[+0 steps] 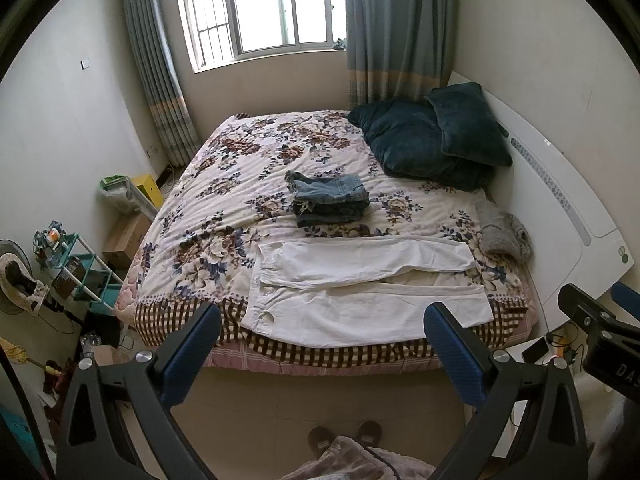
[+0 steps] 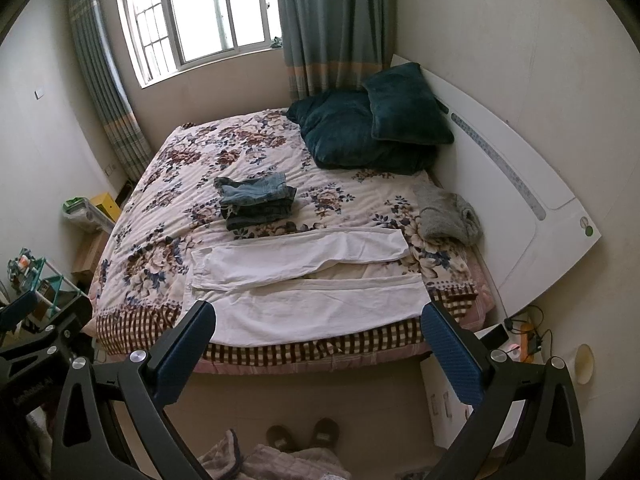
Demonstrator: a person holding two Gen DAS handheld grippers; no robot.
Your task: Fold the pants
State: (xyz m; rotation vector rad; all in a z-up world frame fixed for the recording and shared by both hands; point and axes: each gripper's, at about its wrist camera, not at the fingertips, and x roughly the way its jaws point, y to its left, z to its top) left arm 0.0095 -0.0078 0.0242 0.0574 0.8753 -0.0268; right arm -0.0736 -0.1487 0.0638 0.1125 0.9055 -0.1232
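Note:
White pants [image 1: 360,292] lie spread flat across the near edge of the bed, waistband at the left, both legs running right; they also show in the right wrist view [image 2: 312,280]. My left gripper [image 1: 322,316] is open and empty, held above the floor in front of the bed edge, short of the pants. My right gripper [image 2: 318,316] is open and empty at a similar height, also in front of the bed. The right gripper's body shows at the right edge of the left wrist view [image 1: 600,328].
A stack of folded jeans [image 1: 330,199] sits mid-bed on the floral quilt [image 1: 240,184]. Dark teal pillows [image 1: 432,136] and a grey garment [image 1: 504,236] lie by the white headboard [image 1: 560,200]. Shelves and boxes [image 1: 80,272] stand left; slippers [image 1: 344,436] lie on the floor.

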